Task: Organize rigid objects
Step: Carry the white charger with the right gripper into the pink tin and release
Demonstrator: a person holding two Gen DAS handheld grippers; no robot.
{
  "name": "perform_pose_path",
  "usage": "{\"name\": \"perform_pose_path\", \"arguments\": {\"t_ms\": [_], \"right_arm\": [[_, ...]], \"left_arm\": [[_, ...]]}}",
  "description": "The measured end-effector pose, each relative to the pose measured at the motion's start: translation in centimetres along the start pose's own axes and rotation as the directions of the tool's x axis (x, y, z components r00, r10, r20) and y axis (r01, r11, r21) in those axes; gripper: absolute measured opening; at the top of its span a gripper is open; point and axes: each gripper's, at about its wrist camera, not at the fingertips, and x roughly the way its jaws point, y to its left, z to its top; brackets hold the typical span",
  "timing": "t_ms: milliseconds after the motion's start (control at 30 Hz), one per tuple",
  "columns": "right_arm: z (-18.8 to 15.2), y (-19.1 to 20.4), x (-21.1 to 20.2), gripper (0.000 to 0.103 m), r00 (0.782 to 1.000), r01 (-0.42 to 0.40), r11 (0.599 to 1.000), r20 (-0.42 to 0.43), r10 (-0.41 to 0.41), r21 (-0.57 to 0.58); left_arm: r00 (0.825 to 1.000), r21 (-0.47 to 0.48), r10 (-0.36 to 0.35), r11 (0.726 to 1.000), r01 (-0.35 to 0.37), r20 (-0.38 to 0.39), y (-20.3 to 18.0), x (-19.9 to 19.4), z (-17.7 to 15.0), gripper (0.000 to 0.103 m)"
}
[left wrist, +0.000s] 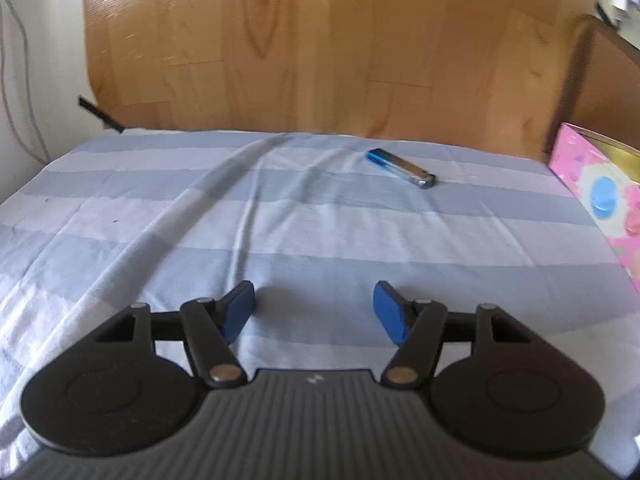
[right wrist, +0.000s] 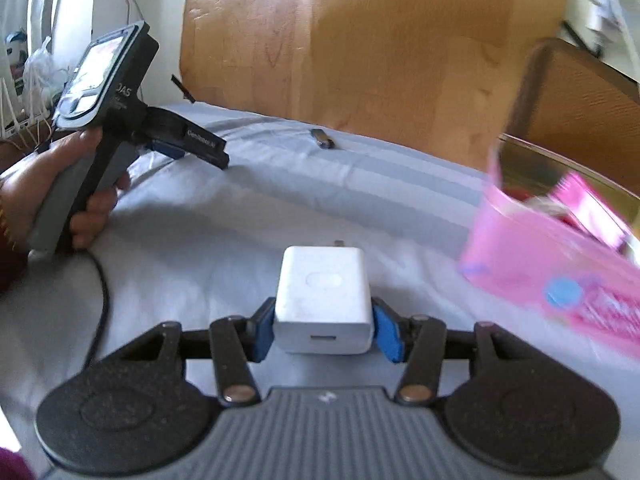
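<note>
white charger (right wrist: 324, 300) | clamped between tool pads, prongs forward || blue USB stick (left wrist: 401, 168) | flat on striped sheet

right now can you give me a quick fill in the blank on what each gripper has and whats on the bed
1. The right gripper is clamped on a white ____.
2. The left gripper stands open and holds ____.
3. The blue lighter lies on the striped ____.
4. The open box at the right side of the bed is ____ in colour.

Missing words: charger; nothing; sheet; pink
</note>
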Motion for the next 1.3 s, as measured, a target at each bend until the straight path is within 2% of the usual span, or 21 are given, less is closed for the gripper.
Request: {"name": "perform_pose_path", "arguments": {"t_ms": [67, 133, 167, 267, 300, 367, 433, 533, 633, 667, 733, 800, 933, 1067, 1200, 1300], "right_arm": [[-1.3, -0.9, -1.5, 0.055, 1.000, -0.003, 0.999, 0.004, 0.002, 0.041], [-2.3, -1.5, -2.7, 0.057, 1.000, 0.005, 0.998, 0.014, -0.006, 0.063], [-2.6, -1.8, -3.1, 0.057, 1.000, 0.005, 0.998, 0.015, -0.006, 0.070], [-3.2, -2.0, -3.8, 0.056, 1.000, 0.000, 0.997, 0.024, -0.002, 0.077], [-3.1, -2.1, -3.8, 0.056, 1.000, -0.004, 0.997, 0.030, 0.002, 0.076], [-2.8, -2.2, -3.4, 0.057, 0.999, -0.016, 0.997, 0.043, 0.012, 0.078], [-2.6, -2.4, -3.2, 0.057, 0.998, -0.027, 0.996, 0.052, 0.023, 0.080], [-2.9, -2.5, -3.2, 0.057, 0.998, -0.037, 0.997, 0.061, 0.033, 0.070], [-2.8, -2.5, -2.7, 0.051, 0.997, -0.057, 0.996, 0.054, 0.054, 0.061], [-2.8, -2.5, -2.6, 0.050, 0.997, -0.063, 0.996, 0.055, 0.060, 0.065], [-2.8, -2.5, -2.6, 0.050, 0.997, -0.052, 0.996, 0.064, 0.048, 0.067], [-2.8, -3.0, -2.9, 0.050, 0.996, -0.038, 0.995, 0.085, 0.030, 0.092], [-1.4, -5.2, -4.6, 0.050, 0.980, 0.034, 0.992, 0.191, -0.056, 0.119], [0.6, -9.2, -5.3, 0.050, 0.948, 0.129, 0.977, 0.270, -0.171, 0.167], [1.5, -14.1, -4.6, 0.050, 0.927, 0.187, 0.953, 0.278, -0.252, 0.240], [1.5, -17.4, -3.7, 0.050, 0.927, 0.212, 0.935, 0.244, -0.285, 0.285]], "left_arm": [[0.999, 0.017, -0.042, 0.999, 0.042, 0.011, -0.8, -1.1, -0.3, 0.067], [0.989, 0.008, -0.146, 0.989, 0.146, 0.011, -2.0, -2.9, -0.9, 0.067], [0.977, 0.015, -0.211, 0.977, 0.211, 0.006, -2.8, -3.9, -1.1, 0.066], [0.925, 0.076, -0.379, 0.922, 0.379, -0.026, -6.1, -7.0, -2.1, 0.065], [0.897, 0.086, -0.439, 0.893, 0.443, -0.055, -7.3, -7.8, -2.5, 0.065], [0.851, 0.090, -0.513, 0.848, 0.523, -0.109, -8.9, -8.5, -3.2, 0.065], [0.820, 0.092, -0.552, 0.818, 0.568, -0.152, -10.0, -8.7, -3.7, 0.064], [0.761, 0.061, -0.610, 0.770, 0.635, -0.219, -11.2, -8.4, -4.1, 0.063], [0.735, 0.033, -0.626, 0.755, 0.655, -0.261, -12.5, -7.8, -4.8, 0.063], [0.735, 0.021, -0.627, 0.757, 0.653, -0.257, -12.7, -7.9, -4.9, 0.063], [0.754, 0.052, -0.609, 0.769, 0.638, -0.248, -13.6, -8.4, -4.7, 0.060], [0.760, 0.086, -0.609, 0.765, 0.639, -0.226, -14.6, -9.0, -3.1, 0.056], [0.751, 0.160, -0.639, 0.734, 0.660, -0.166, -17.8, -9.7, 1.3, 0.056], [0.740, 0.213, -0.660, 0.711, 0.670, -0.125, -22.7, -8.8, 4.8, 0.056], [0.721, 0.224, -0.679, 0.687, 0.691, -0.138, -27.8, -6.6, 6.9, 0.056], [0.708, 0.200, -0.684, 0.680, 0.706, -0.175, -30.7, -4.1, 7.3, 0.056]]}}
